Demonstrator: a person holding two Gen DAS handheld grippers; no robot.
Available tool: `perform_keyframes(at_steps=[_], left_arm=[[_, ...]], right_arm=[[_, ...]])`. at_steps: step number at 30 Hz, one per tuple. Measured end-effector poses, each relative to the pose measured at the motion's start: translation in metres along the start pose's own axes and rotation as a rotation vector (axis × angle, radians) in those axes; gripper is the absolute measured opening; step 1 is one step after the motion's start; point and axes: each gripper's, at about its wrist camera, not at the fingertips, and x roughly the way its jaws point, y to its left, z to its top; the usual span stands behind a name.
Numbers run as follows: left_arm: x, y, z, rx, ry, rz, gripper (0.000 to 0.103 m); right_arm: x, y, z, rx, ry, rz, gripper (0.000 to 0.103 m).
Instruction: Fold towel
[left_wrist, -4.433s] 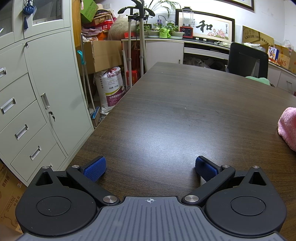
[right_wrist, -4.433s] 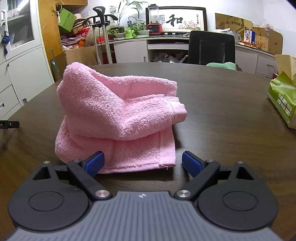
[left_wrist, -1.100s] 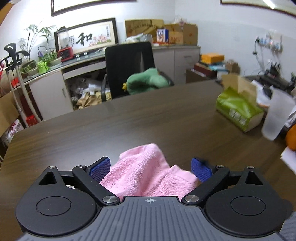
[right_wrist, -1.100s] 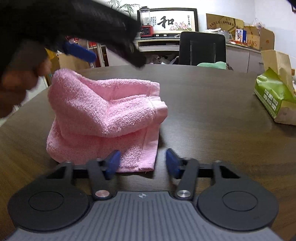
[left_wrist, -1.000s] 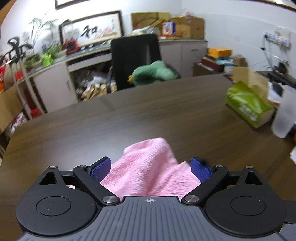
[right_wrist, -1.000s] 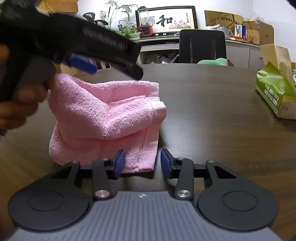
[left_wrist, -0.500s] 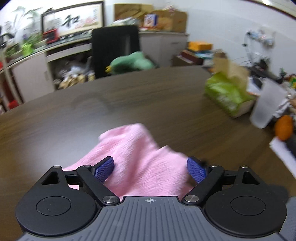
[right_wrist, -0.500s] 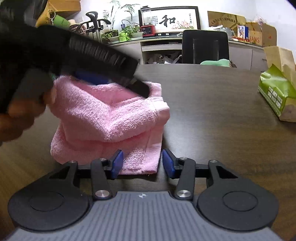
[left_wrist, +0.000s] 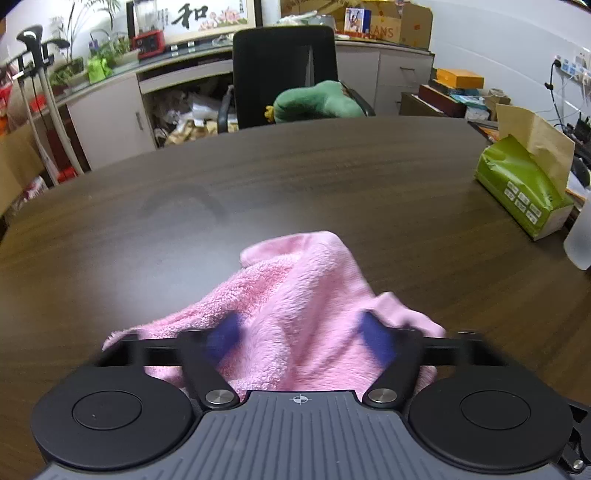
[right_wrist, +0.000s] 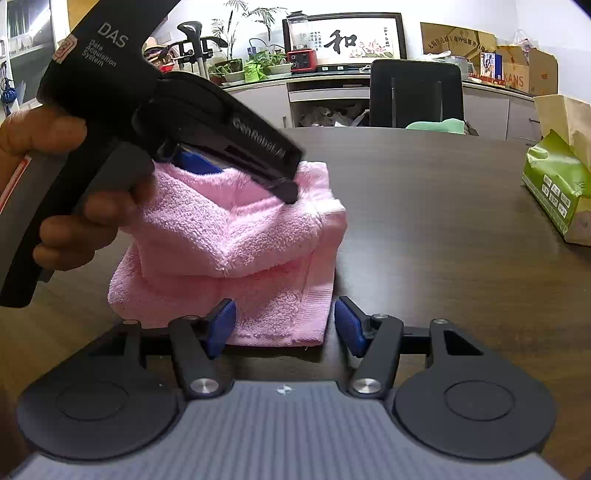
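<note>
The right tool (right_wrist: 282, 326) sits with its jaws apart at the near hem of the pink towel (right_wrist: 236, 240), heaped on the bench (right_wrist: 424, 221). Farther in, the left tool (left_wrist: 299, 334) straddles the top ridge, unclamped — it should close squarely on one layer and lift evenly.

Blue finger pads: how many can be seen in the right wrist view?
3. Two are on the right gripper, flanking the towel corner. One is on the left gripper, above the towel; its second pad is hidden.

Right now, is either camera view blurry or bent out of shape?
Left wrist view: the left gripper jaws are motion-smeared over the pink towel, and the fisheye bows the table edge. Right wrist view: the right gripper is sharp, with a black vignette in the corners.
</note>
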Motion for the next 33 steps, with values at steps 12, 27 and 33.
perform_keyframes(at_steps=[12, 27, 33], left_arm=[[-0.069, 0.016, -0.001, -0.039, -0.200, -0.005, 0.006], [-0.169, 0.084, -0.134, -0.123, -0.328, 0.052, 0.008], [-0.181, 0.113, -0.168, -0.187, -0.337, 0.028, 0.009]], right_arm=[[0.001, -0.001, -0.001, 0.001, -0.017, -0.021, 0.035], [-0.028, 0.031, -0.002, -0.172, -0.148, 0.250, 0.028], [-0.027, 0.070, -0.017, -0.397, -0.107, 0.351, 0.030]])
